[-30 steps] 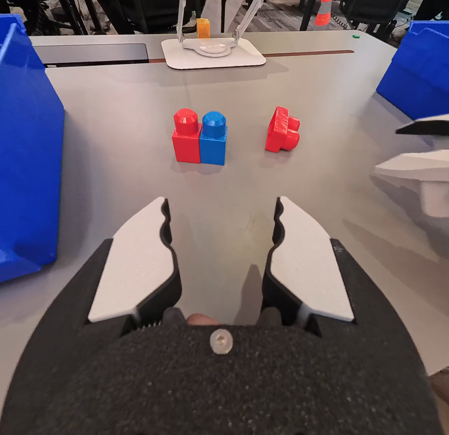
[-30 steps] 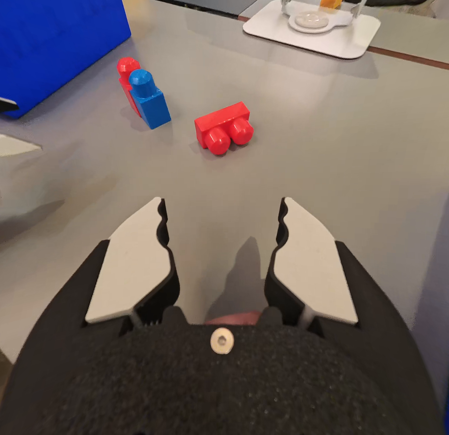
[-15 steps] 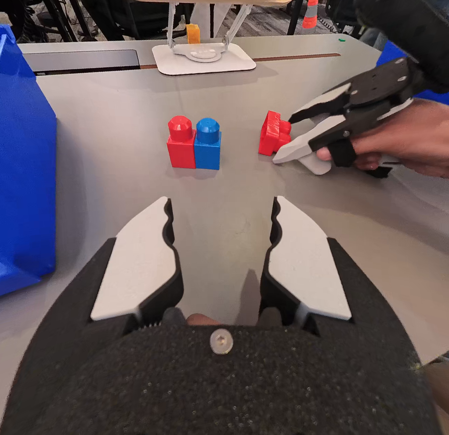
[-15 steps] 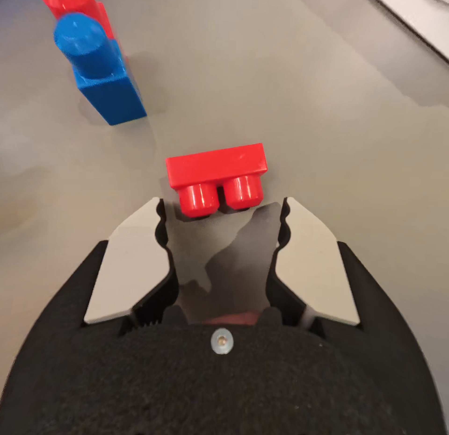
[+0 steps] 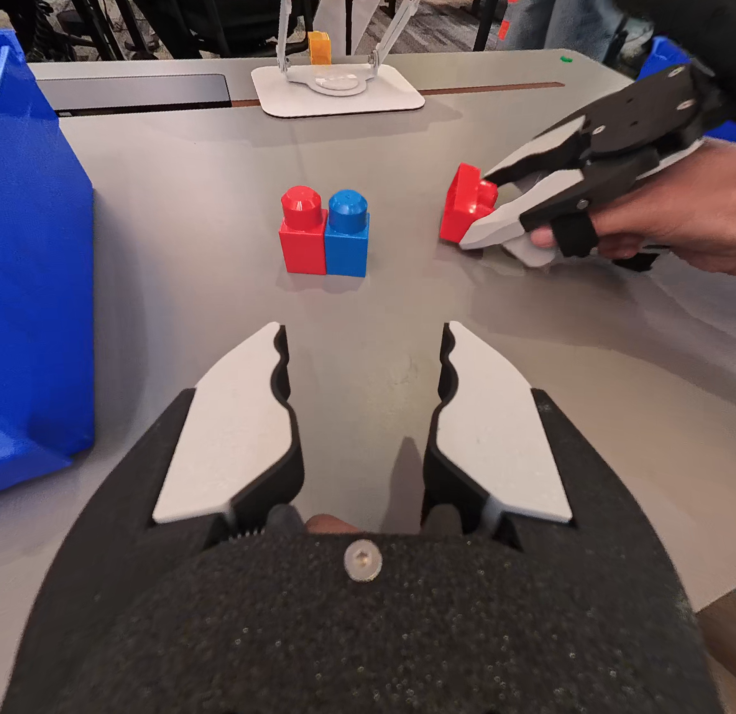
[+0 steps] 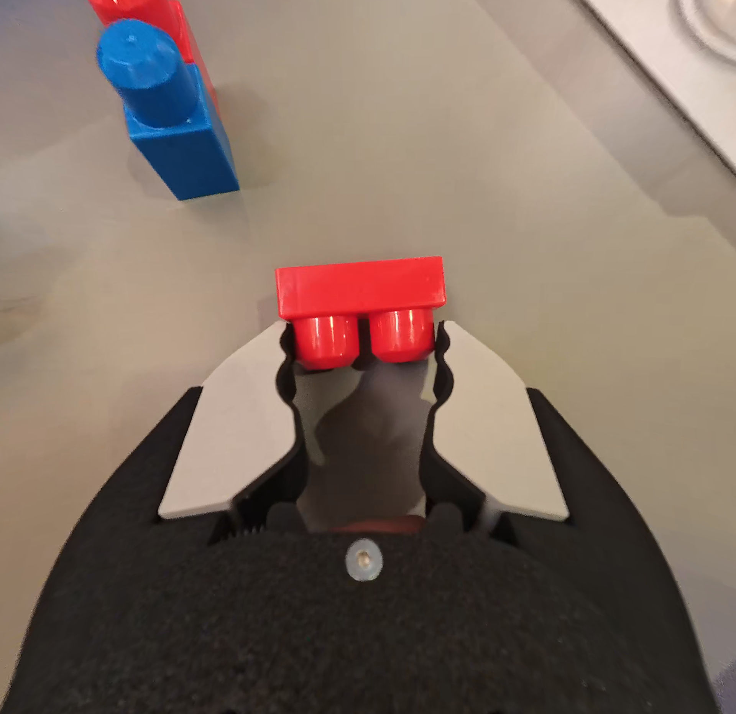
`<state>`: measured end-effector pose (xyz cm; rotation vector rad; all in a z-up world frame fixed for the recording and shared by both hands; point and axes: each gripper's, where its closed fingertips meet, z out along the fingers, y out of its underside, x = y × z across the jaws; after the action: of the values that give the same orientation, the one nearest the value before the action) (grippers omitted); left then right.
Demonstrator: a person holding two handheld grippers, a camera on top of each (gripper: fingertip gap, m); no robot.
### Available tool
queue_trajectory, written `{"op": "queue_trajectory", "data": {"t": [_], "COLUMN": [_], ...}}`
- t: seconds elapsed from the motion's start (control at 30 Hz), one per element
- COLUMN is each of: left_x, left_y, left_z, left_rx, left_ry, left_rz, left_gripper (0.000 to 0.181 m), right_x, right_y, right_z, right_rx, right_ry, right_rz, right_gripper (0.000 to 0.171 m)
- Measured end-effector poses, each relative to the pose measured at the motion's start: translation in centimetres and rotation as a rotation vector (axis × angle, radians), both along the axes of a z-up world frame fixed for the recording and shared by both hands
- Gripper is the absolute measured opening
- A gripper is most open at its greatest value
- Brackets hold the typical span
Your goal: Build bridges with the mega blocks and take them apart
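red and on its side, the two-stud block [image 6: 360,292] is lying on the grey table [image 5: 398,157] with its studs pointing back at our right gripper [image 6: 360,332]. we are holding that gripper low and tipped down, its fingers apart, one on each side of the studs; we cannot tell if they are touching yet. our hand [image 5: 657,224] is reaching in from the right side. we are holding our left gripper [image 5: 363,328] back, fingers wide apart, gripping nothing. ahead of it the small red block [image 5: 302,232] and the small blue block [image 5: 347,236] are standing upright, touching side by side.
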<state>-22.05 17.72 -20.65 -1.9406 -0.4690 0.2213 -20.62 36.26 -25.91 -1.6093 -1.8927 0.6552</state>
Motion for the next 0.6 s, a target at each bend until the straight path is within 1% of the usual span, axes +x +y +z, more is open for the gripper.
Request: {"op": "queue_trajectory", "data": {"t": [0.1,0.2,0.27,0.37,0.43,0.53,0.6], "left_x": [-0.3,-0.8,-1.3,-1.8,-1.8,-1.2,-1.0], "left_y": [0.0,-0.1,-0.2,-0.5,-0.5,-0.2,-0.1], "left_z": [0.0,0.3,0.5,0.6,0.6,0.6,0.5], "left_rx": [-0.010,-0.027,-0.041,-0.016,0.020,0.047,0.027], "left_ry": [0.008,0.030,0.046,0.035,-0.011,-0.064,-0.050], "left_rz": [-0.004,-0.015,-0.015,-0.007,0.001,-0.018,-0.029], "left_gripper": [0.073,0.073,0.073,0.073,0.073,0.074,0.075], "right_x": [1.3,3.7,5.5,7.8,9.3,11.4,12.4], "right_y": [-0.3,-0.8,-1.1,-2.6,-3.5,-4.6,-5.3], "right_z": [2.6,5.2,6.8,8.3,8.6,7.9,7.0], "right_rx": [0.094,0.324,0.425,0.382,0.349,0.318,0.303], "right_ry": [0.049,0.065,0.081,0.171,0.224,0.264,0.265], "right_rz": [0.043,0.139,0.137,0.073,0.009,-0.090,-0.119], "right_gripper": [0.068,0.068,0.068,0.068,0.068,0.068,0.068]}}
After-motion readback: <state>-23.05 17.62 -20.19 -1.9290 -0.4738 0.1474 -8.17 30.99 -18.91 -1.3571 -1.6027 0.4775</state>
